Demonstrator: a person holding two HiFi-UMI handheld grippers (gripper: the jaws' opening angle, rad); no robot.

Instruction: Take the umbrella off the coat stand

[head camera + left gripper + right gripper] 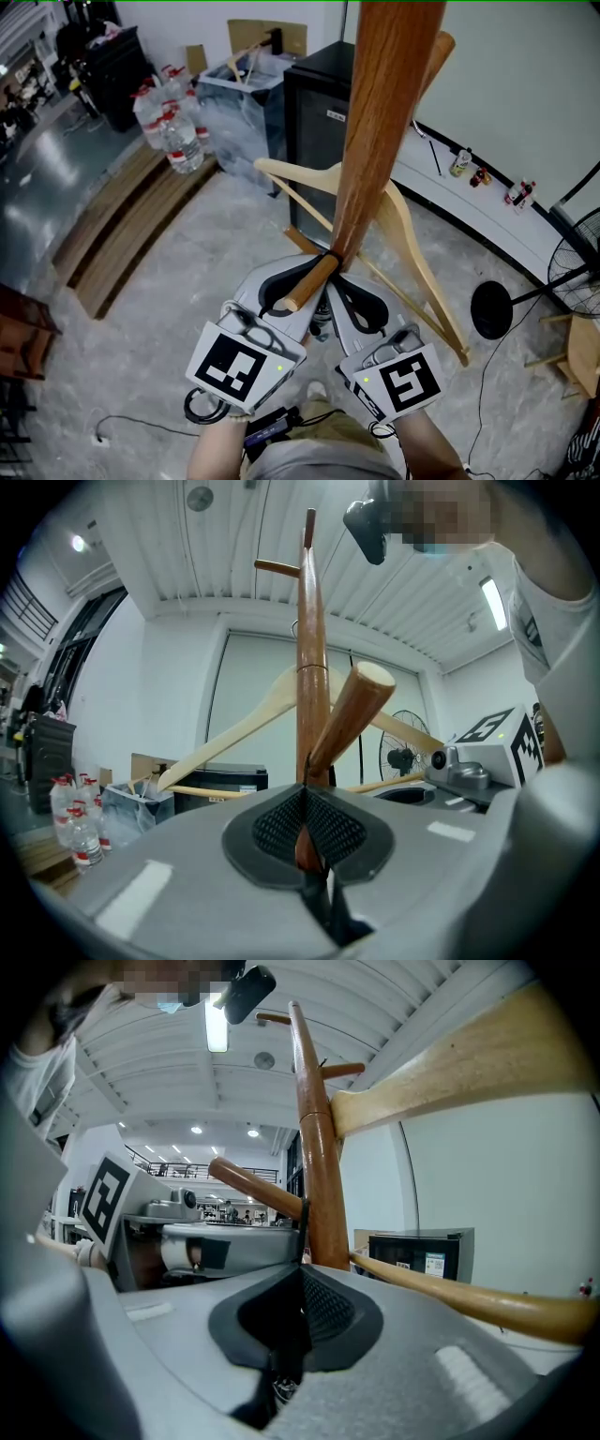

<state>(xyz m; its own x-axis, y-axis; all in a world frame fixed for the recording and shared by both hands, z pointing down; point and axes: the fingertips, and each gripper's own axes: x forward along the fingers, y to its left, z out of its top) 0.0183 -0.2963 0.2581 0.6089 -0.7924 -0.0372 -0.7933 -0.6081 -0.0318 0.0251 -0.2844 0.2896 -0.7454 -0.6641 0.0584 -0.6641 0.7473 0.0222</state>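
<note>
The wooden coat stand pole (pixel 370 141) rises in front of me, with a short peg (pixel 309 283) slanting off it. A thin black umbrella strap (pixel 330 255) loops round the peg's root. The folded umbrella (pixel 322 322) hangs just below, mostly hidden between the two grey grippers. My left gripper (pixel 321 266) meets the pole at the peg's root and is shut on the strap (pixel 302 766). From the other side my right gripper (pixel 339 270) is shut on the same strap (pixel 301 1218). Both point level at the pole (pixel 309 667).
A pale wooden hanger (pixel 412 262) hangs on the stand beside the grippers. Behind stand a black cabinet (pixel 319 112), a clear plastic box (pixel 234 103) and several water bottles (pixel 173 131). A fan's round base (pixel 492 309) sits on the floor at right, wooden boards (pixel 122 225) at left.
</note>
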